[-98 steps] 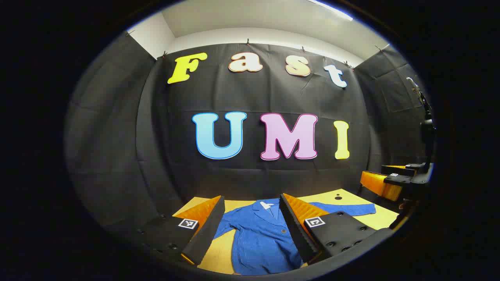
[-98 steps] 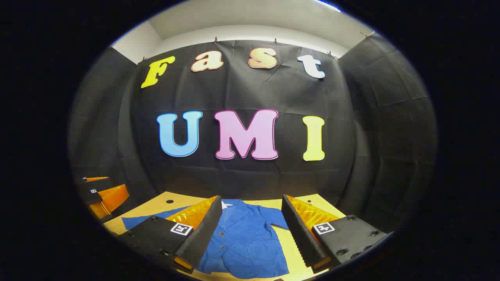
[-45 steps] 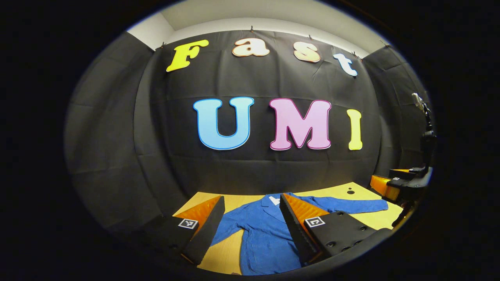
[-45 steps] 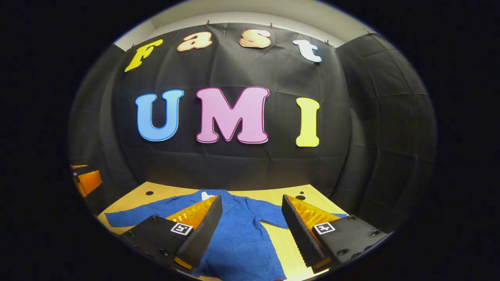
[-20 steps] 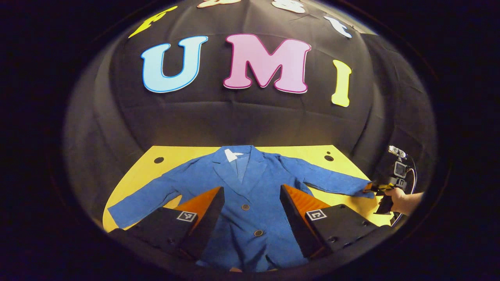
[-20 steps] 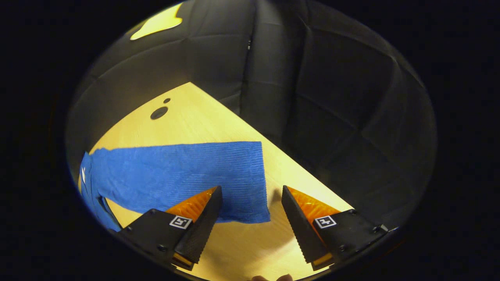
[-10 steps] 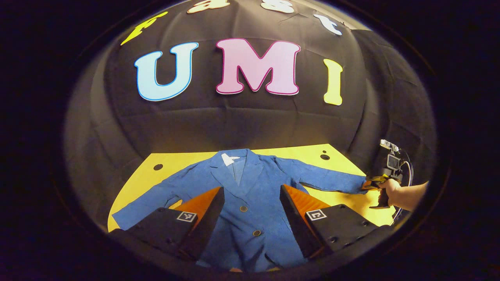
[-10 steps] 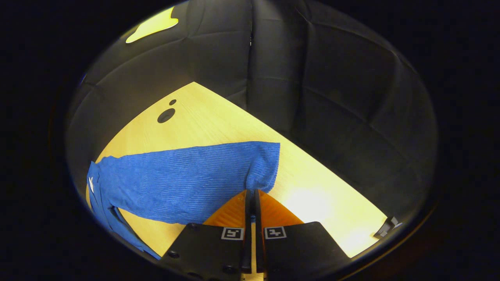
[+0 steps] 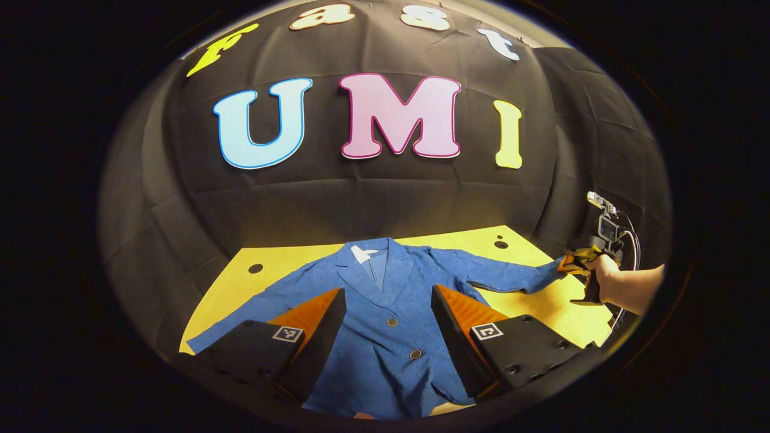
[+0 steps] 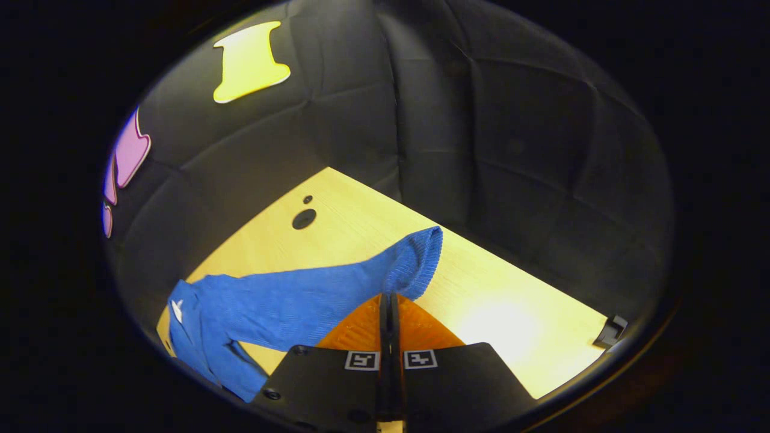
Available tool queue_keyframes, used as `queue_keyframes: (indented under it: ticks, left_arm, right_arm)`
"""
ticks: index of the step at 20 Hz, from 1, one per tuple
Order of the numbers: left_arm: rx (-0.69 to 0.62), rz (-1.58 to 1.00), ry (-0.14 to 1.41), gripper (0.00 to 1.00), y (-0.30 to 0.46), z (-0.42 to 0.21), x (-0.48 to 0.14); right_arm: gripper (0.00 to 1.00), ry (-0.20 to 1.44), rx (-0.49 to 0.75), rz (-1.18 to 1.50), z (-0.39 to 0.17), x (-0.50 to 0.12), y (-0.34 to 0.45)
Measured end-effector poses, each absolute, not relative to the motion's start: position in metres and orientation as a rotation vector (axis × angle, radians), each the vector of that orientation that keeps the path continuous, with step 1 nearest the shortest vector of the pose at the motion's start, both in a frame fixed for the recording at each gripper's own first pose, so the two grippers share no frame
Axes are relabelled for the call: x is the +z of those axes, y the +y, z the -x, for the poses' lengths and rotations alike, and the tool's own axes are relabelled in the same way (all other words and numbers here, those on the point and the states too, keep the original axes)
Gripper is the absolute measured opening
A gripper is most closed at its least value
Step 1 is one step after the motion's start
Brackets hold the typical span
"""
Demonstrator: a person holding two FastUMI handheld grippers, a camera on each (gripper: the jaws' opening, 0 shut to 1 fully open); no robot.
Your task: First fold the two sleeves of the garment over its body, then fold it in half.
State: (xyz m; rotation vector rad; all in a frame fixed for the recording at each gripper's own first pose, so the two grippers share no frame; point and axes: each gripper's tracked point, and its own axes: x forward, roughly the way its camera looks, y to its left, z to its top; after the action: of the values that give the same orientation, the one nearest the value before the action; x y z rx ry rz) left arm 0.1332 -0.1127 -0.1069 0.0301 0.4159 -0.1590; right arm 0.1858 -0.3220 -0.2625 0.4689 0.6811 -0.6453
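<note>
A blue buttoned jacket (image 9: 385,325) lies face up on the yellow table (image 9: 535,307), collar toward the back wall. In the left gripper view my left gripper (image 9: 388,313) hovers open above the jacket's chest, nothing between its fingers. The jacket's left sleeve (image 9: 246,310) lies flat and spread out. At the far right a hand holds my right gripper (image 9: 568,264), shut on the cuff of the right sleeve (image 9: 499,278). In the right gripper view my right gripper (image 10: 389,297) is shut on that sleeve (image 10: 313,300), whose cuff (image 10: 418,255) hangs lifted off the table (image 10: 499,307).
Round holes (image 9: 500,244) mark the table's far corners, one also by the left side (image 9: 255,268). The table's right edge (image 10: 541,282) runs close behind the lifted cuff, and a small dark clip (image 10: 609,332) sits at its corner. Black cloth walls close in the table.
My right gripper, shut on the right sleeve's cuff, has raised it off the table. The left gripper has stayed open over the jacket's chest, tilting up slightly.
</note>
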Motion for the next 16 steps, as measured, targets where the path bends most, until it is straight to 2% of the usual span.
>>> queue_keyframes:
  ticks: [4,9,12,16]
  left_arm:
    - [-0.158,-0.013,0.400,0.84,-0.098,-0.116,-0.103]
    - [-0.100,0.041,0.314,0.84,-0.062,-0.090,-0.073]
    - [-0.025,0.073,0.224,0.82,-0.031,-0.078,-0.052]
    - [0.104,0.176,0.241,0.82,0.013,-0.058,-0.061]
  right_arm:
    - [0.01,0.674,-0.525,-0.419,-0.211,-0.238,-0.259]
    - [0.01,0.671,-0.261,-0.346,-0.263,-0.204,-0.138]
    - [0.00,0.677,-0.124,-0.291,-0.293,-0.196,-0.059]
    - [0.00,0.709,0.020,-0.274,-0.304,-0.182,0.042]
